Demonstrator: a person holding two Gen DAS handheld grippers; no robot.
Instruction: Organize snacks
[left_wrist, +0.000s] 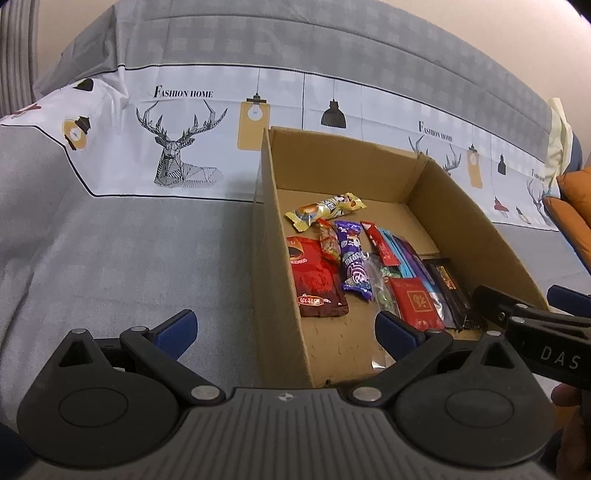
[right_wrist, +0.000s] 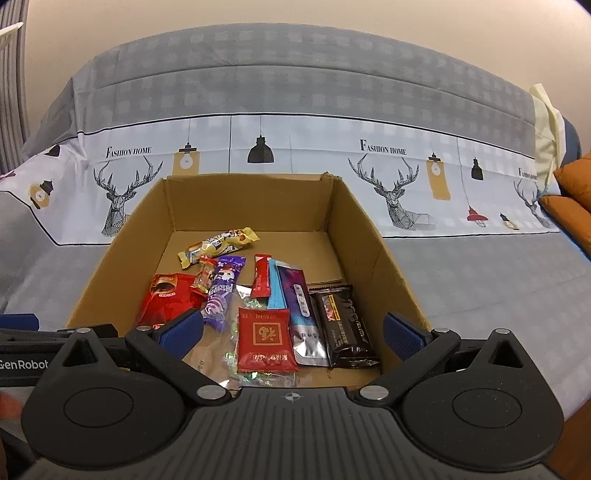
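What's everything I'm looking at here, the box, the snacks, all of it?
Cardboard box: one, brown, open-topped, on the bed.
Yellow snack bar: one, at the back of the pile in the box.
Dark red pouch: one, box's left side.
Purple candy packet: one, right of the pouch.
Small red-orange packet: one, between them.
Red stick sachet: one, centre.
Blue packet: one, beside the sachet.
Purple-silver sachet: one, right of it.
Black bar: one, rightmost.
Red square packet: one, front.
Clear candy bag: one, under it.
Bedsheet: grey and white, deer print.
Orange cushion: one, far right.
Left gripper: black, blue pads, open.
Right gripper: same, open.
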